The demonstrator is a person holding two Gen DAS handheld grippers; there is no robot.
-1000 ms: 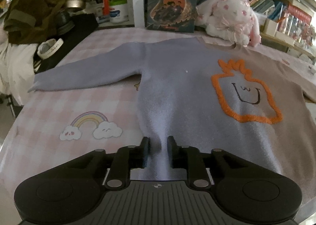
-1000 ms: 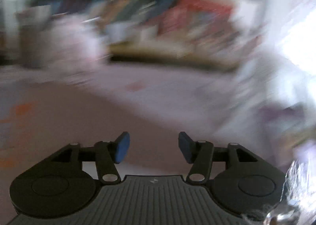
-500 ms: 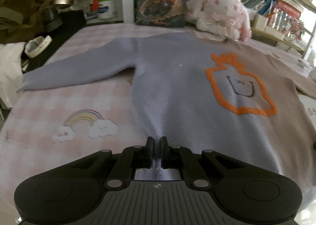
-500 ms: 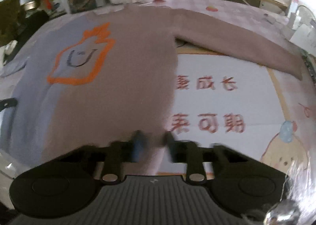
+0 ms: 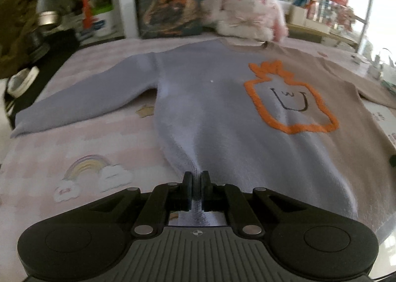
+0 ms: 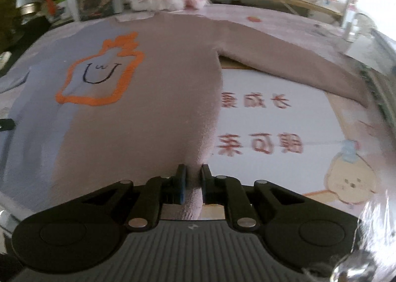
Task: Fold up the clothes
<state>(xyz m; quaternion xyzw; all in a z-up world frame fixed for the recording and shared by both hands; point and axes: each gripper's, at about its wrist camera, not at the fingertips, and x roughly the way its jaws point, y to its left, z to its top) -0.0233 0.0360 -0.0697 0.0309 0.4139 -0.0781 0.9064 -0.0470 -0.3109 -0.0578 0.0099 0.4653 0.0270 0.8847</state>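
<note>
Both grippers have just closed on the hem of the sweater [image 5: 222, 113] — 1 second ago the left gripper [image 5: 194, 179] stood with its jaws parted around the lilac hem corner, and the right gripper [image 6: 191, 173] was open and swinging in through blur, nowhere near the cloth. Half a second ago the left had pinched shut and the right was arriving at the hem. Now the left is clamped on a ridge of lilac fabric that bunches up between its fingers [image 5: 187, 183], and the right is squeezed onto the tan hem edge near the garment's right side, with cloth showing between its jaws, though they stand a little wider than the left's. The sweater lies flat, face up, on the table [image 5: 81, 138], neck toward the plush rabbit [image 5: 247, 12], both sleeves spread out to the sides, the orange outline [image 6: 99, 73] in the middle of the chest. So the grasp stage looks done and no fold has been made: with 2 corners of the hem held, the likely next move is to lift and carry the bottom edge up toward the collar — keeping both sides level. The right grip sits close to the fabric edge and could slip.
</note>
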